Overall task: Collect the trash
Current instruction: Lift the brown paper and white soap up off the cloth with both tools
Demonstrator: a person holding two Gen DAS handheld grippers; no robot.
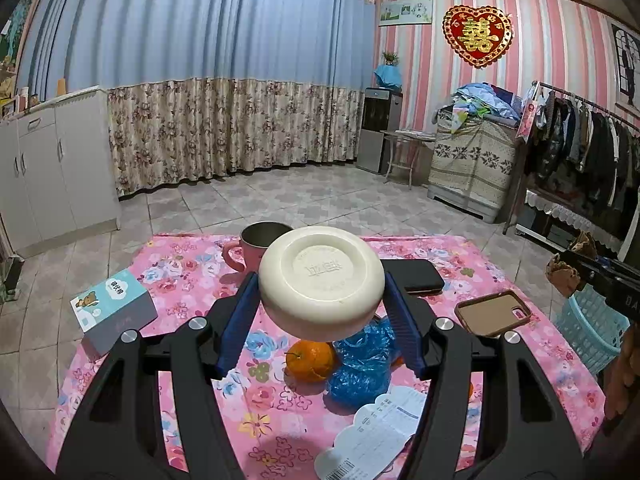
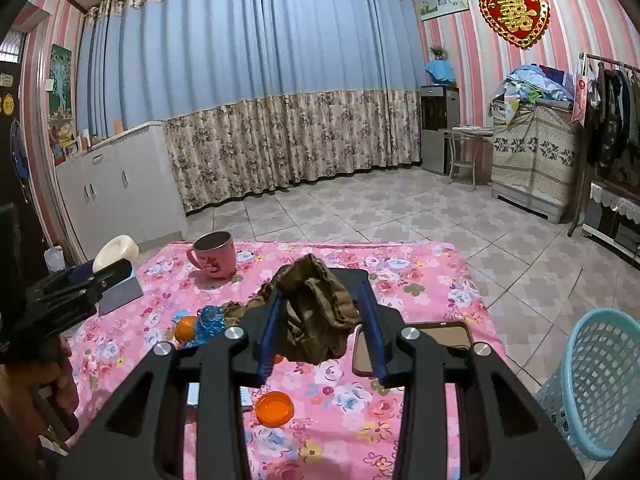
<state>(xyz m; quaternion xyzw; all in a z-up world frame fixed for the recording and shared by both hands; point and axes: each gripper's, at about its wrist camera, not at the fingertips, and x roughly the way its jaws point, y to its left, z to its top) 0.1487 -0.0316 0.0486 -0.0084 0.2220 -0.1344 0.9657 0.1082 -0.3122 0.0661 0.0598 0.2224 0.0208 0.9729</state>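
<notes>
Behind bowl (image 1: pixel 321 278) — half-hidden mug (image 1: pixel 252 245)

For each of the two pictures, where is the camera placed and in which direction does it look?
Left wrist view: sits behind the left gripper, looking along its fingers over the pink table toward the curtain; the gripper holds a white bowl, and the right gripper shows at the right edge.
Right wrist view: sits behind the right gripper, facing the same way; it holds crumpled brown paper, and the left gripper and a hand show at the left.
Both share the table, pink cup, orange, blue basket and curtain.
</notes>
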